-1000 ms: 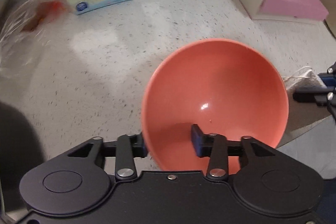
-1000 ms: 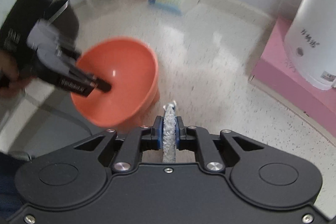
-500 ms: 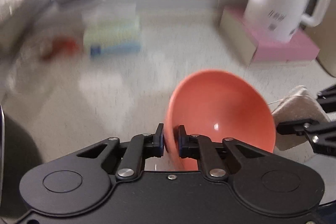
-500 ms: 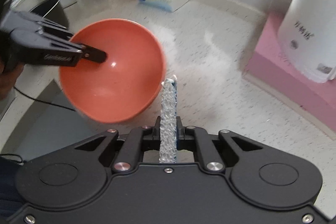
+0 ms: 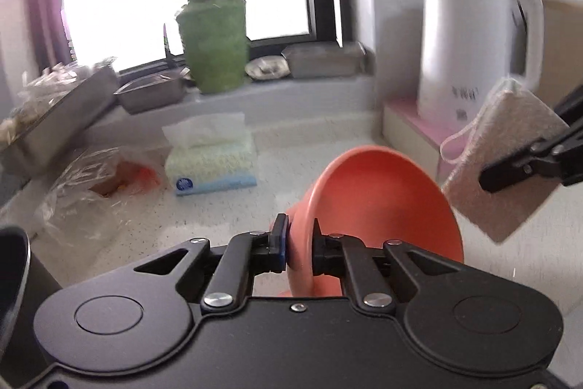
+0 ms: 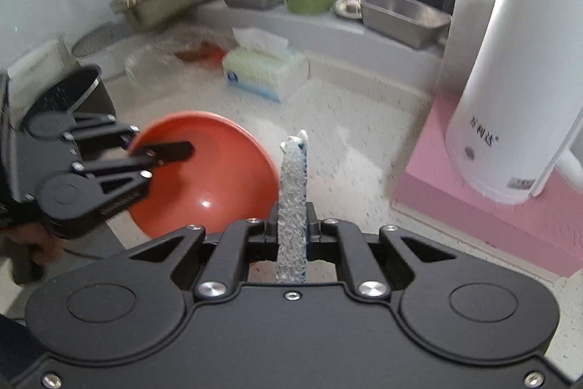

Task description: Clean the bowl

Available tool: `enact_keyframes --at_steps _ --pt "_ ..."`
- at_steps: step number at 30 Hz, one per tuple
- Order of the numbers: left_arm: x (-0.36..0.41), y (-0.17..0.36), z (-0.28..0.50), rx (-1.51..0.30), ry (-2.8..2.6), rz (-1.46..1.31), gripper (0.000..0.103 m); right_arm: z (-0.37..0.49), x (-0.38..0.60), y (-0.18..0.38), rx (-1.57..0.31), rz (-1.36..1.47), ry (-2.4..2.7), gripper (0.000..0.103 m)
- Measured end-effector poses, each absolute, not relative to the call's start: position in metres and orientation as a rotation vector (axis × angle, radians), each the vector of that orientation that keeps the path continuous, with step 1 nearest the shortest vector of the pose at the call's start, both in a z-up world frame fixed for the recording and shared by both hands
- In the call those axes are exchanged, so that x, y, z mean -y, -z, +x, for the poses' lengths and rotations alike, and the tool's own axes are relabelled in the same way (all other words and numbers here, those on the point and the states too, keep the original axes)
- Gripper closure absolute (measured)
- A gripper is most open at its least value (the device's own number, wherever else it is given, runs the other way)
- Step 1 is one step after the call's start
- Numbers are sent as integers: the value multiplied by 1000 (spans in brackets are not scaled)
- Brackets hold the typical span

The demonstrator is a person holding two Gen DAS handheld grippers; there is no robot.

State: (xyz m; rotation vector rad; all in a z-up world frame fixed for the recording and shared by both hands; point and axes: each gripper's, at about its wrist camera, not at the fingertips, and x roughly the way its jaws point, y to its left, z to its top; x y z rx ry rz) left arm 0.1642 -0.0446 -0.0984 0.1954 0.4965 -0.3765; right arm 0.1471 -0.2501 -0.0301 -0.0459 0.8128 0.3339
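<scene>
My left gripper [image 5: 298, 243] is shut on the rim of an orange-red bowl [image 5: 379, 199], holding it tilted above the speckled counter with its opening toward the right. The same bowl [image 6: 215, 185] and left gripper [image 6: 153, 152] show at the left of the right wrist view. My right gripper [image 6: 291, 232] is shut on a flat grey scrubbing sponge [image 6: 292, 192] with a blue edge, held upright just right of the bowl. In the left wrist view the sponge [image 5: 506, 163] hangs at the right, close to the bowl's rim.
A white kettle [image 6: 517, 90] stands on a pink box [image 6: 473, 214] at the right. A tissue pack [image 5: 211, 159] and a plastic bag [image 5: 91, 185] lie on the counter behind. A green vase [image 5: 215, 46] and metal trays [image 6: 400, 17] sit on the sill.
The left gripper closed on the bowl's rim, then lifted and tilted it up. The right gripper brought the sponge nearer to the bowl.
</scene>
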Motion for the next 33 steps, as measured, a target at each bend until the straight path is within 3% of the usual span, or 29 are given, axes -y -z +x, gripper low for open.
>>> enact_keyframes --at_steps 6,22,33 --pt "35 112 165 -461 307 112 94 149 241 19 -805 11 -403 92" --pt "23 133 141 -325 296 12 94 156 202 64 -810 44 -400 92" --pt "30 128 147 -439 203 36 92 142 184 64 -732 -24 -399 92"
